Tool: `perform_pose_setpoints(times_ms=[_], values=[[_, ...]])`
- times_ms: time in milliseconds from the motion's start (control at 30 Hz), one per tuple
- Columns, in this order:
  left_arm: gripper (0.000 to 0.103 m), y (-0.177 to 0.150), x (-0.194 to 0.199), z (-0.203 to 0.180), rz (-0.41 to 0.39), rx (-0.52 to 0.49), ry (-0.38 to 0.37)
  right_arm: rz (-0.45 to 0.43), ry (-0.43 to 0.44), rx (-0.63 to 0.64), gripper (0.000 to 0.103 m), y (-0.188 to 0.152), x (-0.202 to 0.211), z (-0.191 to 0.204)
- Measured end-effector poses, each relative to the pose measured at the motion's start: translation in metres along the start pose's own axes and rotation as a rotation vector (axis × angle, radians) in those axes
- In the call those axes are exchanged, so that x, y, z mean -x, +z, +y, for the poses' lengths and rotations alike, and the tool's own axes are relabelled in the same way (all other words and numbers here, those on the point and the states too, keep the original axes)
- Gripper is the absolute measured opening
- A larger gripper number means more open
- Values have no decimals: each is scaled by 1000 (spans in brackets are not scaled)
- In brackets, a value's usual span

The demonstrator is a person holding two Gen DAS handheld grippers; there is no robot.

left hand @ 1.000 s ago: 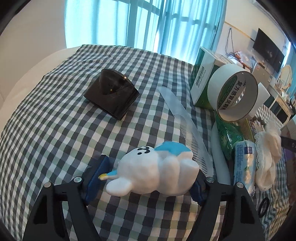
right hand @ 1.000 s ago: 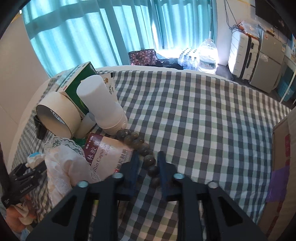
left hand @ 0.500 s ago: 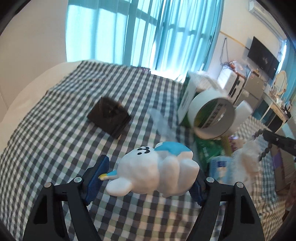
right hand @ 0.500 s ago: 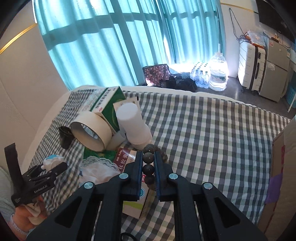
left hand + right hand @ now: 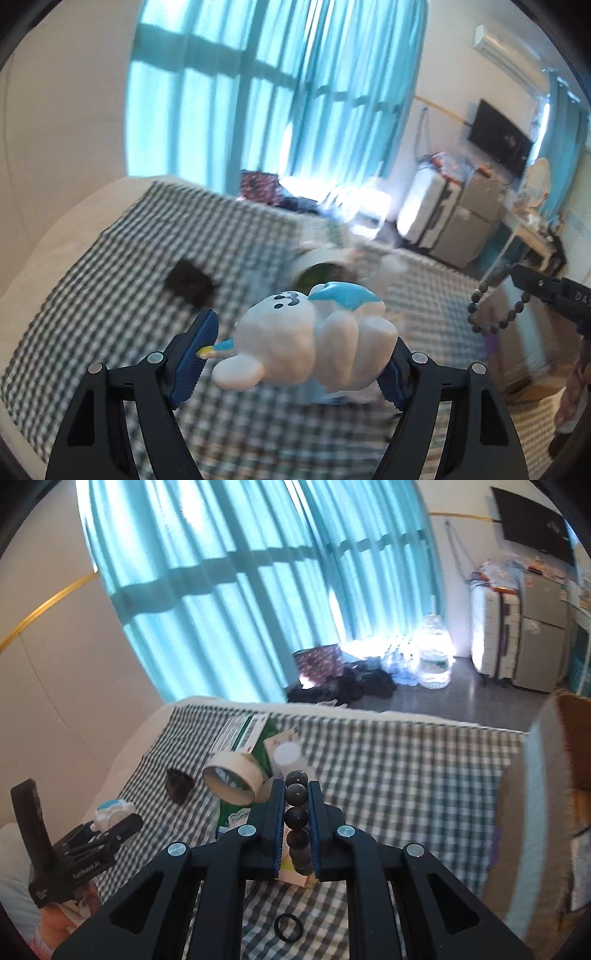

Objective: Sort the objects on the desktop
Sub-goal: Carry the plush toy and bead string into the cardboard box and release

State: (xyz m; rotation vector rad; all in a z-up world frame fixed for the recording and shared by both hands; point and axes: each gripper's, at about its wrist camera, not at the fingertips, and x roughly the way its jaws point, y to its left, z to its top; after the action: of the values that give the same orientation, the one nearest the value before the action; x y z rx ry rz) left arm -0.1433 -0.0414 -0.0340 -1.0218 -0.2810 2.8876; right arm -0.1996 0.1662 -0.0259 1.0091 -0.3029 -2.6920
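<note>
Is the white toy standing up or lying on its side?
On its side. The toy hangs sideways between the left gripper's pads, off the table.

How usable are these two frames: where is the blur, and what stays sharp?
Left wrist view: the checked cloth and tape roll are smeared by motion blur; the white toy in the left gripper stays sharp. Right wrist view: mostly crisp, the bead string clear, the window backlit, the right edge smeared.
</note>
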Motion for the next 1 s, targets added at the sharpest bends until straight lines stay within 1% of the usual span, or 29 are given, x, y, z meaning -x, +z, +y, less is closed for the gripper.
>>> perform_pose_setpoints(times_ms=[67, 133, 200, 267, 333, 367, 467, 567, 700, 733, 800, 900, 933, 967, 1000], values=[[79, 5, 6, -22, -14, -6, -30, -32, -30, -12, 11, 5, 21, -5], [79, 10, 9, -49, -9, -17, -86, -70, -75, -10, 11, 8, 43, -11], [79, 17, 10, -85, -6, -48, -115, -109, -103, -17, 11, 12, 61, -18], [79, 24, 14, -123, -15, -88, -151, -144, -128, -35, 11, 16, 79, -32], [79, 28, 15, -150, -18, -113, -213, -183, -153, -65, 11, 20, 97, -51], [79, 30, 15, -166, -15, -121, -250, -192, -172, -73, 11, 21, 105, -59], [79, 33, 10, -217, 11, -162, -360, -200, -274, -120, 11, 19, 124, -89], [79, 29, 6, -258, 32, -231, -422, -191, -348, -171, 11, 17, 134, -122], [79, 16, -7, -310, 93, -316, -539, -188, -436, -246, 11, 10, 144, -162], [79, 14, -13, -319, 106, -322, -546, -182, -457, -269, 11, 9, 144, -174], [79, 8, -27, -334, 151, -326, -560, -169, -472, -309, 11, 6, 143, -192], [79, 3, -42, -344, 175, -324, -578, -148, -494, -344, 11, 2, 138, -209], [81, 2, -43, -348, 177, -330, -575, -146, -496, -349, 11, 1, 139, -213], [82, 0, -47, -352, 178, -347, -551, -148, -499, -353, 12, 0, 139, -216], [89, -1, -49, -354, 184, -359, -531, -150, -509, -359, 12, 0, 140, -219]])
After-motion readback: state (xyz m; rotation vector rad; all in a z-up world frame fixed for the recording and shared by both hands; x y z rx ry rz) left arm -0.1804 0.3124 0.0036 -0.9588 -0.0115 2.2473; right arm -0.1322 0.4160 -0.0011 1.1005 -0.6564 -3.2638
